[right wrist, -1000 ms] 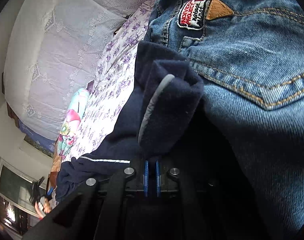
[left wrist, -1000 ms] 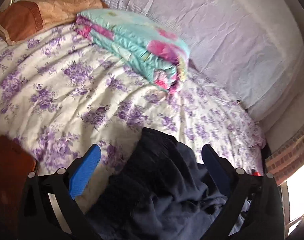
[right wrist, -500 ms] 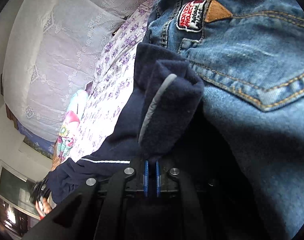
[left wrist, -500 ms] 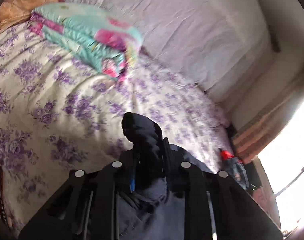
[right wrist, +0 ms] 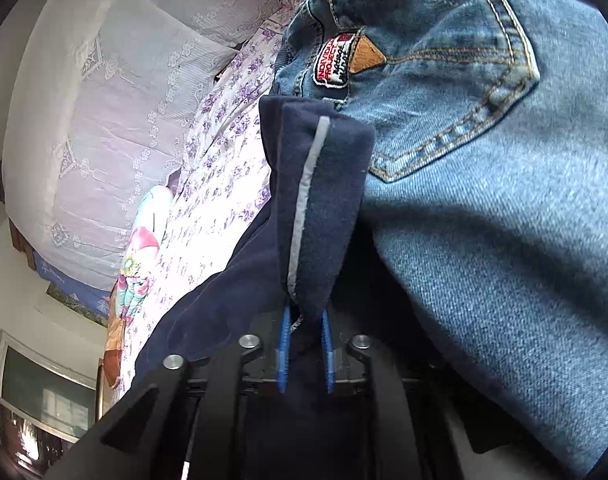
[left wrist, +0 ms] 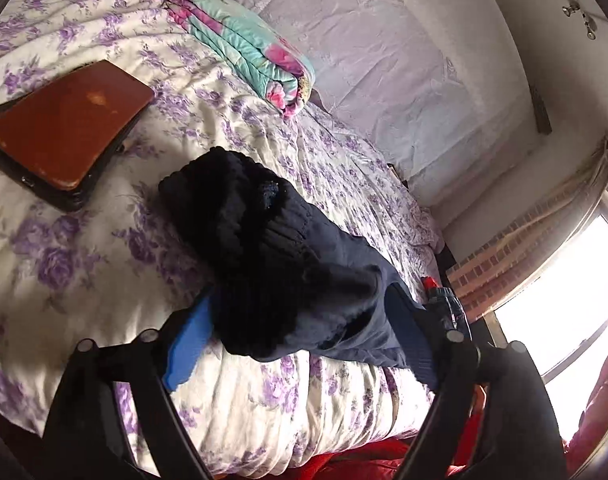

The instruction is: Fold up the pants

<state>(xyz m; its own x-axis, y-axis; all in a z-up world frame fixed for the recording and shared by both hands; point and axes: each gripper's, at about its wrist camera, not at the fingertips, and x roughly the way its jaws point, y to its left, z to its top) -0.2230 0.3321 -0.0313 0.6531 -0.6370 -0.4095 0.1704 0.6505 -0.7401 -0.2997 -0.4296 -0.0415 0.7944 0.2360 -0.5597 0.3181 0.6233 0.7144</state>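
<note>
On the flowered bed [left wrist: 103,264], the brown case [left wrist: 67,128] lies off to the left of the navy pants [left wrist: 287,264], apart from them, and the folded teal blanket [left wrist: 243,44] sits beyond them toward the headboard wall. The pants lie bunched, their ribbed waistband heaped at the far end and the cloth running back toward the camera and to the right, so their long axis runs roughly away from the left hand-held gripper [left wrist: 299,344]. That gripper straddles the near end of the heap; its jaws are opening, spread wide, and the blue pads do not press the cloth, so it has let go.

Further right along the same garment, the right hand-held gripper [right wrist: 306,350] has a folded edge with a grey stripe [right wrist: 304,200] standing up between its pads. Its jaws are opening too, though the cloth looks lightly caught yet. Just right of the pants, touching them, lies a pair of blue jeans [right wrist: 484,160].

The left hand seems nearer the loose bulk, so the next regrasp likely falls there.
</note>
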